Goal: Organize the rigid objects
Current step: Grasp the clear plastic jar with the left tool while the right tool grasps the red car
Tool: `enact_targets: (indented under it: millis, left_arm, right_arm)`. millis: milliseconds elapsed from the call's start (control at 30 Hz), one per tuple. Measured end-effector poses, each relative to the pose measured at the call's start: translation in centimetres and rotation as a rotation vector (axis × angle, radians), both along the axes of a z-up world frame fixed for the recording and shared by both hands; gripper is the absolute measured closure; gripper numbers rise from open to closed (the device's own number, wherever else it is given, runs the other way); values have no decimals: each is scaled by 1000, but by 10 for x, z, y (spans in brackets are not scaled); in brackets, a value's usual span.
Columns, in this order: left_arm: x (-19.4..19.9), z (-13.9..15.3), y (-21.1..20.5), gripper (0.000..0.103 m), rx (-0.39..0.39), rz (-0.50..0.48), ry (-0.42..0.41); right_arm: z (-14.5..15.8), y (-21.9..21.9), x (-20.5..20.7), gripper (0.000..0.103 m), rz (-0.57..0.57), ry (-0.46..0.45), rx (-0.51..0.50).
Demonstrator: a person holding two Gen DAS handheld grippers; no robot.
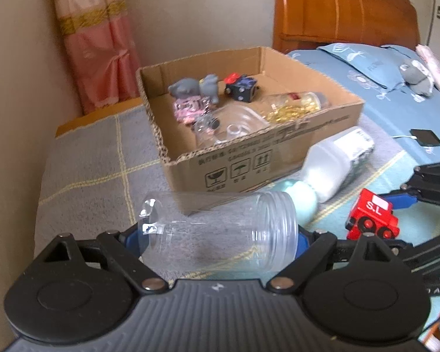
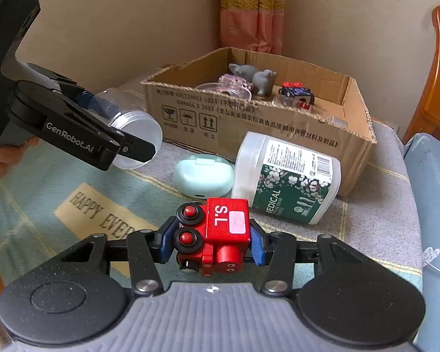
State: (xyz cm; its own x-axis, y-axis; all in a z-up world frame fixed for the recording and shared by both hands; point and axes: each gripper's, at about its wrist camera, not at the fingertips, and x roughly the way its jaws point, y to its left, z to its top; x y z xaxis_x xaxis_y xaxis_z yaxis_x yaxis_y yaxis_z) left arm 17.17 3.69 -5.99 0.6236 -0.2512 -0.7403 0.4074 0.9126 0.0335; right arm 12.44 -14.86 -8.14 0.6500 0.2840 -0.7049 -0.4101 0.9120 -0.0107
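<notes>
From the left wrist view, the left claw (image 1: 220, 243) holds a clear plastic jar (image 1: 220, 228) across its length, one blue pad at the closed base and the other at the threaded open mouth. The jar lies sideways and seems lifted above the blanket, so the claw stands wide only because the jar is long. The cardboard box (image 1: 278, 158) is behind the jar and already contains a grey figure (image 1: 196, 88), a dark cube toy (image 1: 240, 88), a bottle with gold pieces (image 1: 296, 105) and some clear plastic things. I judge this box to be the collecting place, so both claws are directed toward it. In front of the box lie a white cotton swab tub (image 1: 337, 164) and a mint green case (image 1: 302, 202), not yet picked up.

From the right wrist view, the right claw (image 2: 211, 246) is closed narrow on a red toy train (image 2: 217, 234), the blue pads pressing its two sides. The train is turned on its side with the wheels toward the left, in front of the box and near the tub. The left claw with the jar hangs to the left of the box. Probably both things go into the box next; the smooth jar may slip if it tilts.
</notes>
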Motion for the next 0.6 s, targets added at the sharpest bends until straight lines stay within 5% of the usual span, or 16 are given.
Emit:
enact_targets:
  millis: [600]
  left_arm:
    - [25,64,-33,13,28,-135,-76]
  right_arm:
    - [70,-29,9,48,42,-119,-35]
